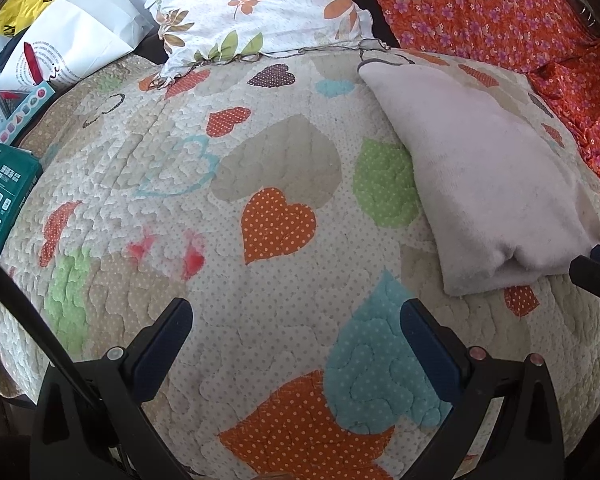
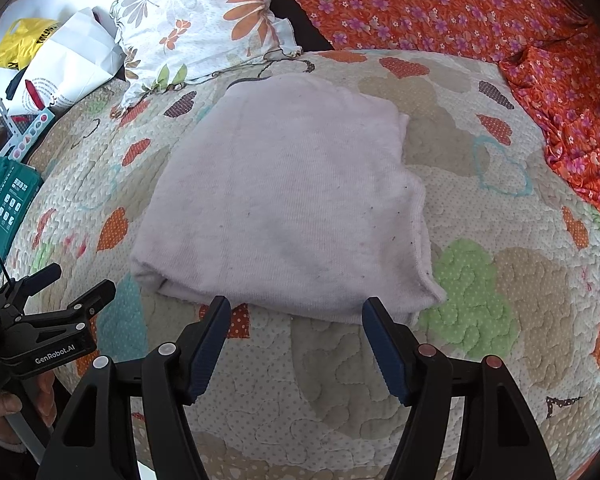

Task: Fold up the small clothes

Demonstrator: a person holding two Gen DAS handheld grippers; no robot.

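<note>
Both grippers empty w/ jaws apart, right gripper (image 2: 296,344) just short of the folded garment (image 2: 284,200), left gripper (image 1: 296,344) off to its side over quilt (image 1: 180,160), prob fold done.

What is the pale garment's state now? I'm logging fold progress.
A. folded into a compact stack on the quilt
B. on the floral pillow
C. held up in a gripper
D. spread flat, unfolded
A: the pale pink garment lies folded in layers on the heart-patterned quilt, no gripper touching it.

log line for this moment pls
garment: folded on quilt | left gripper: open, empty | right gripper: open, at garment's near edge
</note>
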